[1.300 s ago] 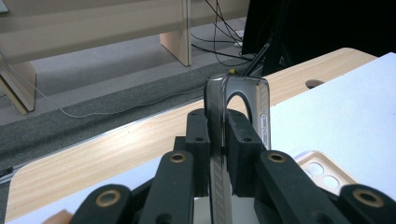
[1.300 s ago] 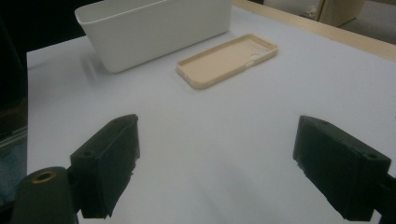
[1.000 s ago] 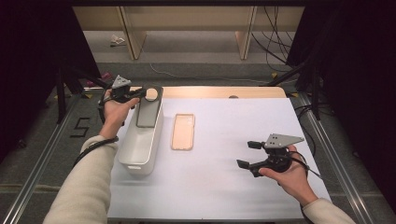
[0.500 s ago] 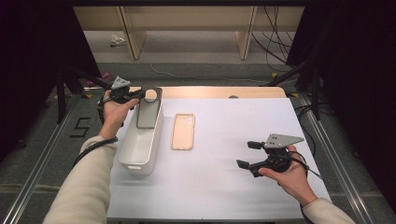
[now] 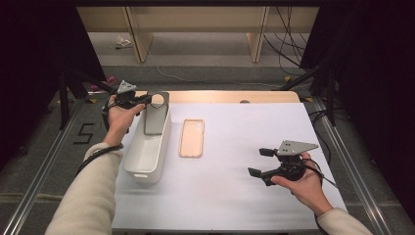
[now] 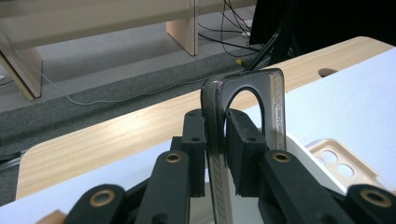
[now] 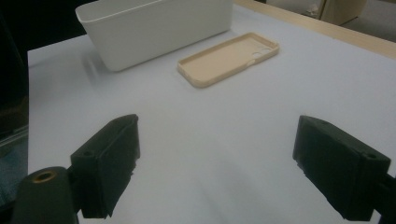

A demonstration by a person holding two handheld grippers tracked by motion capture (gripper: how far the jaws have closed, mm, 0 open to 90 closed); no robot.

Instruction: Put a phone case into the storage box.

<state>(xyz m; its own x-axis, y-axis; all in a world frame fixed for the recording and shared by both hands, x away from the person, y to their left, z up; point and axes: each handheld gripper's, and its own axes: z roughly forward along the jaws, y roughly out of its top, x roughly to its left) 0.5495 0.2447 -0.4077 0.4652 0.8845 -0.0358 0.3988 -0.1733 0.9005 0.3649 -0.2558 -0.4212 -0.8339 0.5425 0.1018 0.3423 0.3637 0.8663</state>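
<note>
A dark translucent phone case (image 5: 156,119) hangs upright over the far end of a white bin (image 5: 142,161). My left gripper (image 5: 147,100) is shut on the case's top edge, beside its camera cutout. In the left gripper view the case (image 6: 243,88) stands between the two pads (image 6: 194,140), with the bin's rim (image 6: 299,149) just below. A beige phone case (image 5: 191,138) lies flat on the white table, right of the bin. My right gripper (image 5: 260,162) stands open near the front right, jaws wide apart with nothing between them (image 7: 219,163).
The right gripper view shows the bin (image 7: 159,23) and the beige case (image 7: 229,58) farther off across the white mat. A wooden strip (image 5: 225,96) borders the table's far edge. Beyond it lie floor, cables and shelf legs.
</note>
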